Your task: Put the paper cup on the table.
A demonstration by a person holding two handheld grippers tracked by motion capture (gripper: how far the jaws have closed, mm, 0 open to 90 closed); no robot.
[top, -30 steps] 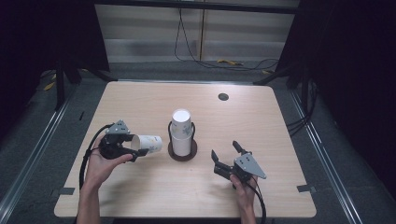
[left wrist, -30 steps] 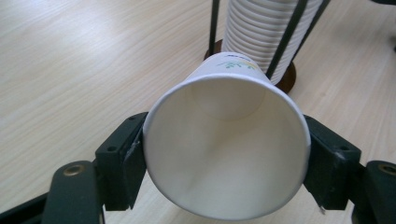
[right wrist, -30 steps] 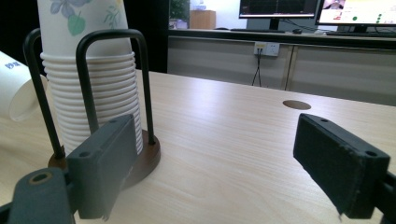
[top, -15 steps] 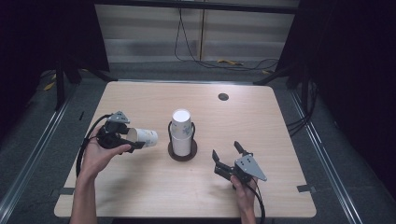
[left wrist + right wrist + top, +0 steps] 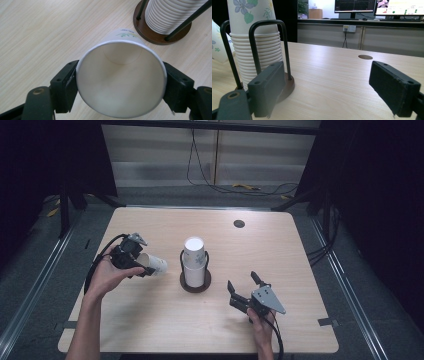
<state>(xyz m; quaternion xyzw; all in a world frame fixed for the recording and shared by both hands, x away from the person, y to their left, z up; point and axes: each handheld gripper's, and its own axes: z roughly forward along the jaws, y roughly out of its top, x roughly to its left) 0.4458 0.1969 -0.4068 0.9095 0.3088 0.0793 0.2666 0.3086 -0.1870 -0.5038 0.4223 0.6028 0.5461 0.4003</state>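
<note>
Holding a paper cup (image 5: 121, 80) on its side, my left gripper (image 5: 131, 261) jaws clamp its rim; my right gripper (image 5: 246, 291) jaws stand apart over bare table (image 5: 300, 255) beside the cup stack (image 5: 194, 262).

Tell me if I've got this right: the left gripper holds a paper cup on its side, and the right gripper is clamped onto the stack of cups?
Not quite. The right gripper is open and empty, apart from the stack of cups, as the high view shows. The left gripper does hold the paper cup.
</note>
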